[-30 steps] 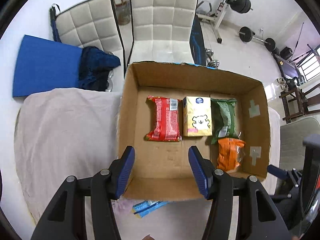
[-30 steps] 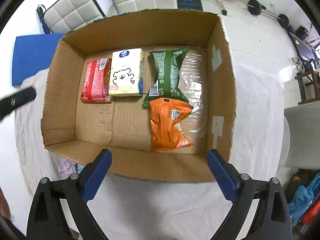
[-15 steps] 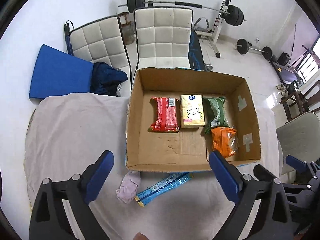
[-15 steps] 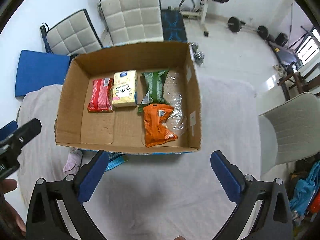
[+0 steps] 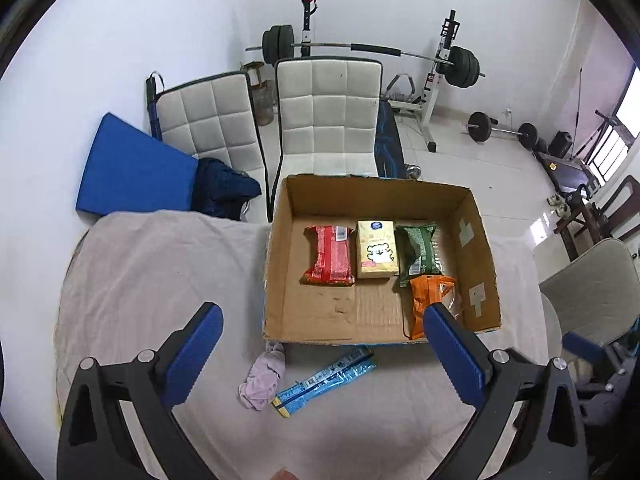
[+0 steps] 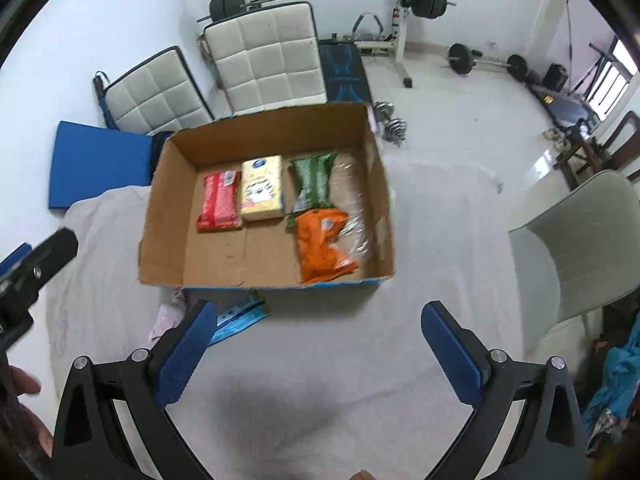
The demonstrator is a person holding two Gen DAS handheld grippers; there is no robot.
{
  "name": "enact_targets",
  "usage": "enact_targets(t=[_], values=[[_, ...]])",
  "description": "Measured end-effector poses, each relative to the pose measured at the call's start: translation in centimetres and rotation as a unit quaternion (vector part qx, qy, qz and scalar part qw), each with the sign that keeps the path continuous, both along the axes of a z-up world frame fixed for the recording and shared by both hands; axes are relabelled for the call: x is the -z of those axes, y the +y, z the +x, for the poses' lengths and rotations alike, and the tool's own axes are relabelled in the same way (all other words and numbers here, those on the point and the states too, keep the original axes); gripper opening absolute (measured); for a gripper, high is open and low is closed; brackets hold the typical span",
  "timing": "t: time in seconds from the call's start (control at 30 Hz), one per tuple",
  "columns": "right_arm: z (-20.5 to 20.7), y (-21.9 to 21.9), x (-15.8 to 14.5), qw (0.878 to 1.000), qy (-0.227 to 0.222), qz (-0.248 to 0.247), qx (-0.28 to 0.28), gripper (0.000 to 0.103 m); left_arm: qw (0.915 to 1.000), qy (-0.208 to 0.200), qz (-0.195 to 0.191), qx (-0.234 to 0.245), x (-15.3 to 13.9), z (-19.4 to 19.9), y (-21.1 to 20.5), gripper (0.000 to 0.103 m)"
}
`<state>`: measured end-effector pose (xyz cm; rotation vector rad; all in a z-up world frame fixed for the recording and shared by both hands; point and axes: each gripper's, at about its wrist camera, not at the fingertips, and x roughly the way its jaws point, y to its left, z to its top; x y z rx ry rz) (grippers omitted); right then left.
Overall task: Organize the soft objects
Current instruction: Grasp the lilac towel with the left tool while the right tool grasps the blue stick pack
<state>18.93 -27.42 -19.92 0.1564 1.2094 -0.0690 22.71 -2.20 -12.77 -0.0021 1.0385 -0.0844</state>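
A cardboard box [image 5: 276, 264] [image 6: 160, 216] on the cloth-covered table holds a red pack [image 5: 330, 256] [image 6: 218, 208], a yellow tissue pack [image 5: 376, 250] [image 6: 262, 192], a green bag [image 5: 418, 250] [image 6: 314, 178] and an orange bag [image 5: 430, 300] [image 6: 322, 244]. In front of the box lie a crumpled pink cloth [image 5: 264, 376] [image 6: 168, 316] and a blue packet [image 5: 324, 376] [image 6: 238, 318]. My left gripper [image 5: 320, 352] is open and empty above the table, over these two. My right gripper [image 6: 320, 348] is open and empty, in front of the box.
Two white padded chairs [image 5: 328, 116] stand behind the table, with a blue mat [image 5: 132, 168] at the left. A grey chair [image 6: 576, 240] is at the right. Gym weights [image 5: 456, 68] stand at the back wall.
Both grippers have pulled back and up from the box. The left jaws have opened wider. The pink cloth and blue packet have come into fuller view.
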Motion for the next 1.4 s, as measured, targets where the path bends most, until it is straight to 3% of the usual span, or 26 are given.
enact_targets(t=[0.13,0.33,0.53,0.67,0.73,0.8,0.93,1.03,1.13,1.23,1.3,1.37,1.4], values=[[-0.8,2.1,3.1,0.998,0.036,0.042,-0.003,0.103,0.999,0.022,0.011,-0.036,2.0,-0.3,3.3,0.103],[-0.1,7.6,13.6,0.979,0.139,0.15,0.026,0.101,0.9915,0.085,0.027,-0.095,8.0,-1.7,9.1,0.103],[1.4,13.5,21.0,0.976,0.152,0.142,0.068,0.08,0.9788,0.144,0.034,-0.141,14.2,-3.5,14.0,0.103],[2.6,16.1,25.1,0.968,0.183,0.141,0.098,0.066,0.9736,0.168,0.038,-0.15,16.6,-3.9,15.7,0.102],[2.6,17.3,25.5,0.974,0.184,0.108,0.079,0.05,0.9733,0.171,0.035,-0.149,17.3,-3.7,16.0,0.102],[2.4,19.0,25.0,0.983,0.172,0.059,0.023,0.041,0.9743,0.174,0.026,-0.141,17.7,-3.4,15.8,0.102],[0.6,19.4,24.5,0.982,0.18,0.001,-0.058,0.021,0.9779,0.187,0.013,-0.094,18.7,-1.8,14.0,0.102],[-1.4,17.1,24.1,0.978,0.19,-0.016,-0.081,0.018,0.9759,0.214,0.036,-0.024,20.9,0.1,10.7,0.102],[-3.5,13.9,23.9,0.974,0.205,-0.025,-0.087,0.018,0.9659,0.254,0.037,0.032,24.0,1.7,7.9,0.102],[-5.1,11.0,24.7,0.966,0.245,0.003,-0.079,0.018,0.9537,0.29,0.045,0.066,27.2,2.7,5.6,0.075],[-5.6,9.2,24.4,0.969,0.238,0.047,-0.047,0.019,0.9493,0.298,0.062,0.078,28.5,2.7,4.6,0.05],[-5.4,8.5,24.0,0.97,0.227,0.078,-0.033,0.025,0.9527,0.289,0.056,0.074,28.5,2.5,4.4,0.048],[-5.2,8.6,23.9,0.971,0.218,0.09,-0.024,0.036,0.953,0.29,0.052,0.069,28.5,2.4,4.5,0.042]])
